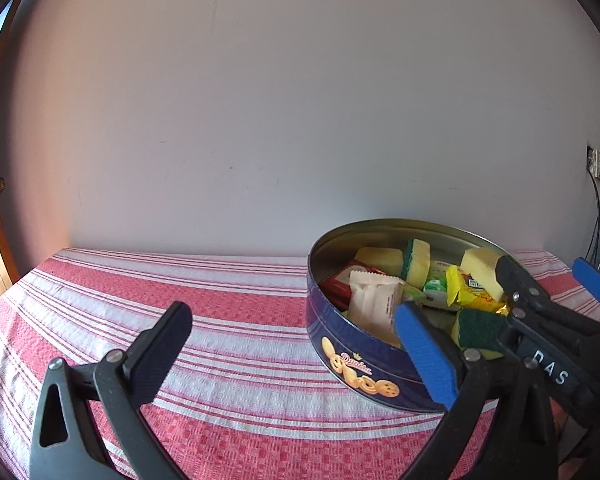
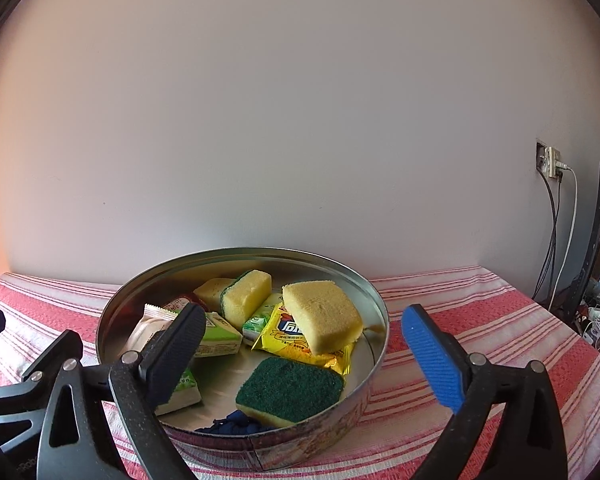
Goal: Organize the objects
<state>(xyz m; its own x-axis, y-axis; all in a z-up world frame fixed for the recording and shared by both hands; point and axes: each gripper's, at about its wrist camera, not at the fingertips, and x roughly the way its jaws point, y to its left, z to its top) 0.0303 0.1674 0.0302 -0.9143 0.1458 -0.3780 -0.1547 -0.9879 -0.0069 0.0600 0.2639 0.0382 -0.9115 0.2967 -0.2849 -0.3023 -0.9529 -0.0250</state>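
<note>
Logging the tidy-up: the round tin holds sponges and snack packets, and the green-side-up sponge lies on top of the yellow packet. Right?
Not quite. In the right wrist view the green-topped sponge lies on the tin floor beside the yellow packet; a yellow sponge lies on that packet.

My open round tin (image 2: 374,344), blue outside, sits on the striped cloth, holding yellow sponges (image 2: 322,316), one green-side-up sponge (image 2: 290,390), and snack packets (image 2: 300,338), all jumbled together.

Navy tin (image 1: 352,344) (gold lettering), yellow-green sponges (image 2: 322,316), on a red-and-white striped cloth (image 1: 228,304).
</note>
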